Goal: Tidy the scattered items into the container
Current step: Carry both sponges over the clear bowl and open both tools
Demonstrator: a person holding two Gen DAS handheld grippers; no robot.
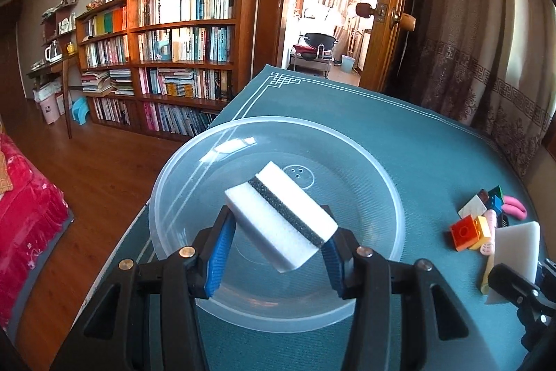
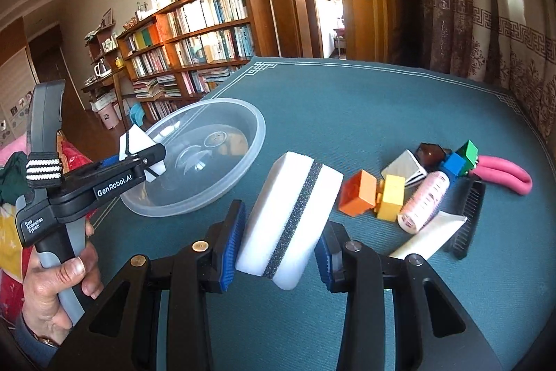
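The left gripper (image 1: 278,240) holds a white sponge (image 1: 282,220) with a dark stripe between its blue pads (image 1: 219,252). The sponge hangs tilted over the middle of the clear plastic bowl (image 1: 180,197) and does not touch the bottom. The bowl sits by the left edge of the table (image 1: 399,141), which has a green cloth on it.

The right gripper (image 2: 283,247) holds another white sponge (image 2: 290,225) with a dark stripe, squeezed between its blue pads (image 2: 231,249), near the front of the table and to the right of the bowl.

A little pile of things lies by the right edge: an orange block (image 2: 358,192), a yellow block (image 2: 391,197), a pink roller (image 2: 425,200), a black comb (image 2: 467,219), a pink handle (image 2: 504,174), and a blue block (image 2: 457,164) and a green block (image 2: 469,152).

A hand (image 2: 62,284) holds the left gripper's grey handle.
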